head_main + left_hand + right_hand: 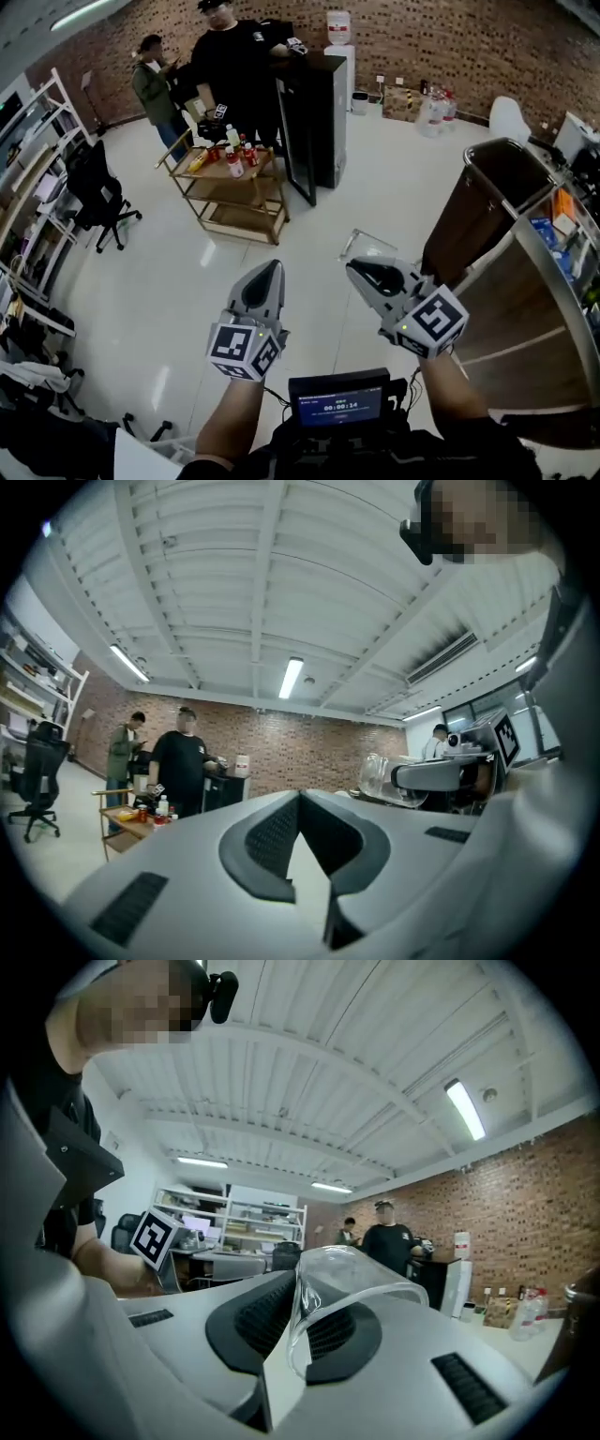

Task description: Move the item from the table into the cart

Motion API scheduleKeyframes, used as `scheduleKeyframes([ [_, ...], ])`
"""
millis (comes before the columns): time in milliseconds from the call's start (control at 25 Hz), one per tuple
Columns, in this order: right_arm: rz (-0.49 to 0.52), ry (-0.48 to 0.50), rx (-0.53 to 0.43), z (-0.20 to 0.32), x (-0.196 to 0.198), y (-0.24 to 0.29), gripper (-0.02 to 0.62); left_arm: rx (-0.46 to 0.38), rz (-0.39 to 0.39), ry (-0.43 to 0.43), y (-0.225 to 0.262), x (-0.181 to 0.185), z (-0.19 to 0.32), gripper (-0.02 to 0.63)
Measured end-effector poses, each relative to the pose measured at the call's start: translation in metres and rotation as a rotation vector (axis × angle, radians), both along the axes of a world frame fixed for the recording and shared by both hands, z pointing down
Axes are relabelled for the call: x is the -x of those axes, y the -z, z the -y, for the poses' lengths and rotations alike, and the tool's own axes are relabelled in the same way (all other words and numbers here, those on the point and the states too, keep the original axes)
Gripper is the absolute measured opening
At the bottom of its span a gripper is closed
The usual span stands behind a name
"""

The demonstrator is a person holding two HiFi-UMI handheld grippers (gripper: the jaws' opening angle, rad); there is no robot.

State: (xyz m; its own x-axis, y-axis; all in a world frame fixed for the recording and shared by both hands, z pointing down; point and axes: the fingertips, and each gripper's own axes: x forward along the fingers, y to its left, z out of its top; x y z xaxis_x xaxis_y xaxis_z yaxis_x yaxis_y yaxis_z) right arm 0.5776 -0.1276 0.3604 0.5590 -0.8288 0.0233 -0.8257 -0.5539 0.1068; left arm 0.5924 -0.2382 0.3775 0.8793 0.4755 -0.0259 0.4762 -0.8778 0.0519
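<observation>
White floor lies open between the grippers and the wooden cart (230,192), well ahead and leftward — the right gripper (362,270) pinches a clear plastic cup (375,1274), the left gripper (270,272) — nearer the cart — is pressed together, empty.

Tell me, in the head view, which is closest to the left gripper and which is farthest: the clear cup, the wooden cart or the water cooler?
1. Clear cup: just right of the left gripper, held in the right gripper.
2. Wooden cart: ahead across the floor, slightly left.
3. Water cooler: far back, by the brick wall.
</observation>
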Motion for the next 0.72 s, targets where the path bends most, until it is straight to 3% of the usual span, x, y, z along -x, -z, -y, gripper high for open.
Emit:
scheduleKeyframes([
  [160, 0.007, -0.178, -0.043, -0.072, -0.03, -0.007, 0.003, -0.007, 0.008, -0.177, -0.013, -0.043, -0.081, 0.002],
  [360, -0.013, -0.377, -0.033, -0.171, -0.035, -0.013, 0.005, -0.006, -0.027, -0.373, -0.014, -0.068, -0.185, 0.0],
  [720, -0.035, -0.703, -0.035, -0.381, 0.03, -0.012, 0.005, 0.017, -0.027, -0.678, -0.011, -0.04, -0.409, 0.0],
])
